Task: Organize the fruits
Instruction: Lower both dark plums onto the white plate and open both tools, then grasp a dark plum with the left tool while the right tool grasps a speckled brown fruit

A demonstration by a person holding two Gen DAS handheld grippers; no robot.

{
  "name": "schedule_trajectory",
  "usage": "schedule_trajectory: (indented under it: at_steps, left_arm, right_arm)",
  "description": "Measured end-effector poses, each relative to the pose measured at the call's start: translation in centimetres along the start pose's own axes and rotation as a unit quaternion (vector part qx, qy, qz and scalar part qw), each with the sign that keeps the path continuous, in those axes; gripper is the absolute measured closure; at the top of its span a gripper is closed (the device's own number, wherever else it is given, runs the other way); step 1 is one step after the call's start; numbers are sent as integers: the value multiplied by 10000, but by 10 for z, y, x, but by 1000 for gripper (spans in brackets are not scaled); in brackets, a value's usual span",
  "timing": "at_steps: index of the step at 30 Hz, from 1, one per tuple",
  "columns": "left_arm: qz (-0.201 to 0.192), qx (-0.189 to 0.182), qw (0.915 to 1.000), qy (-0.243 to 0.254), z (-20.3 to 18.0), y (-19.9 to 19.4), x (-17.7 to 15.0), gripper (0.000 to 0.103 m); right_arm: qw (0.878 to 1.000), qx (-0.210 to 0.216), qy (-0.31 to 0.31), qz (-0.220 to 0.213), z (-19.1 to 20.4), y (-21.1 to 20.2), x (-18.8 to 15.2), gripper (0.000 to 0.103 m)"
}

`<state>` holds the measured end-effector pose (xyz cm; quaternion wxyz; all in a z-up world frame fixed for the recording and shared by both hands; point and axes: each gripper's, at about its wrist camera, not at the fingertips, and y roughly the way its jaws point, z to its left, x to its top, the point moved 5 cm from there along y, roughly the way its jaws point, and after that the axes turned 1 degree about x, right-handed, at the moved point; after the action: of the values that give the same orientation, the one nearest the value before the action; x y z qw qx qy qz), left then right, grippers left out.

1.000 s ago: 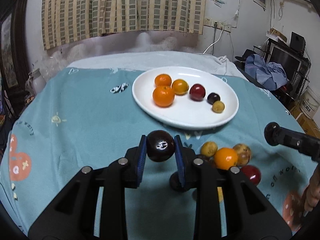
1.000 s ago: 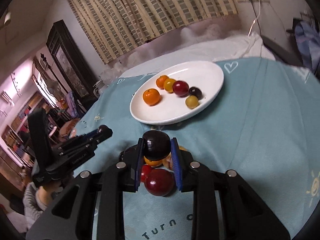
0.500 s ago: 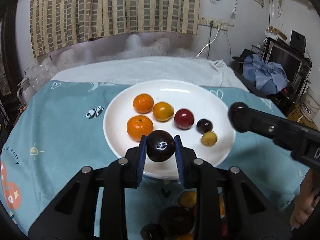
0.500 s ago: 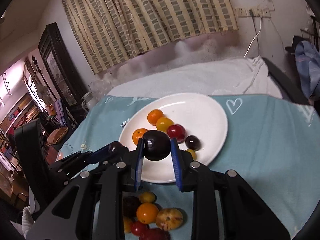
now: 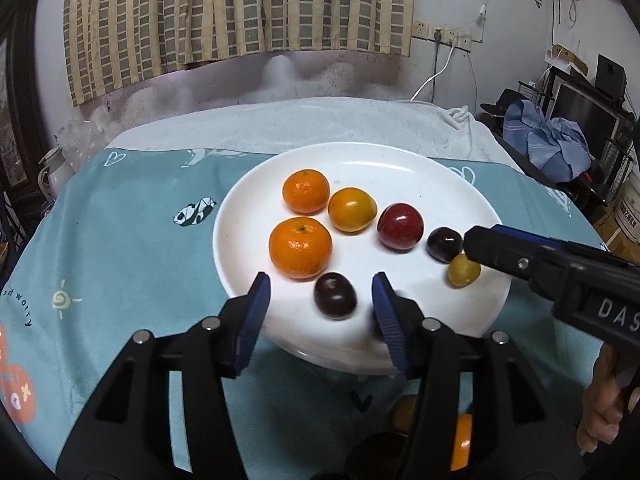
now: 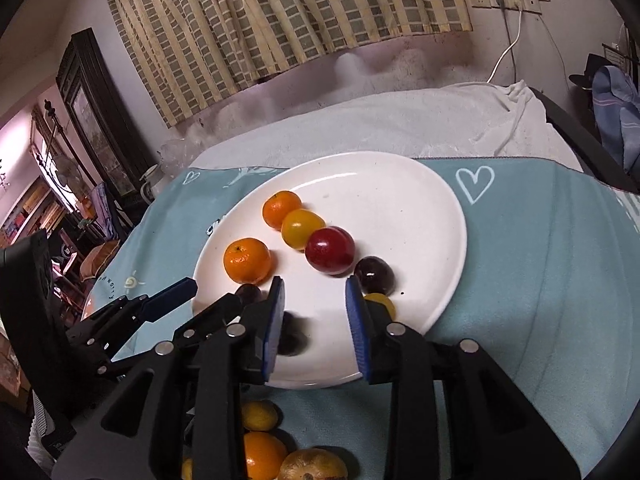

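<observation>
Tongs on the left (image 5: 320,304) stand wide open around a dark plum (image 5: 335,295) that lies free on the white plate (image 5: 420,172). The right tongs (image 6: 314,312) also gape, gripping nothing, a second dark plum (image 6: 291,338) blurred at their left pad. More fruit (image 6: 262,454) sits off the plate on the teal cloth (image 5: 120,240).

At six o'clock in the left wrist view, the loose fruits (image 5: 460,440) on the cloth sit mostly behind the left gripper (image 5: 320,304), so their kinds cannot be told. The right gripper (image 5: 560,264) enters from three o'clock, cut by the frame edge and covering part of the small yellow fruit (image 5: 462,274). In the right wrist view, the dark plum (image 6: 292,338) at six o'clock is motion-blurred and half hidden behind the blue pads (image 6: 274,324). A second dark fruit (image 6: 248,293) peeks above the left gripper's finger.
</observation>
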<state>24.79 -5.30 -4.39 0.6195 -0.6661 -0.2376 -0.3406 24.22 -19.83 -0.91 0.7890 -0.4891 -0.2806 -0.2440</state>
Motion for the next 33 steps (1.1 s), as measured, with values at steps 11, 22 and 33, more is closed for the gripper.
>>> schedule_trajectory:
  at_steps: [11,22,33]
  left_arm:
    - [-143,240,9996,-74,29,-52,-40,28]
    - [88,241,9995,173,36,-73,-86,21]
    - [417,-27,9979,489,23,-62,-101,20]
  right_arm:
    - [9990,-117,-279,-338,12,-70,-30,42]
    - [9988,-109,388,-295,-24,-96,-68,40]
    - [9982,-140,546,-207,-31,-95,-68,39]
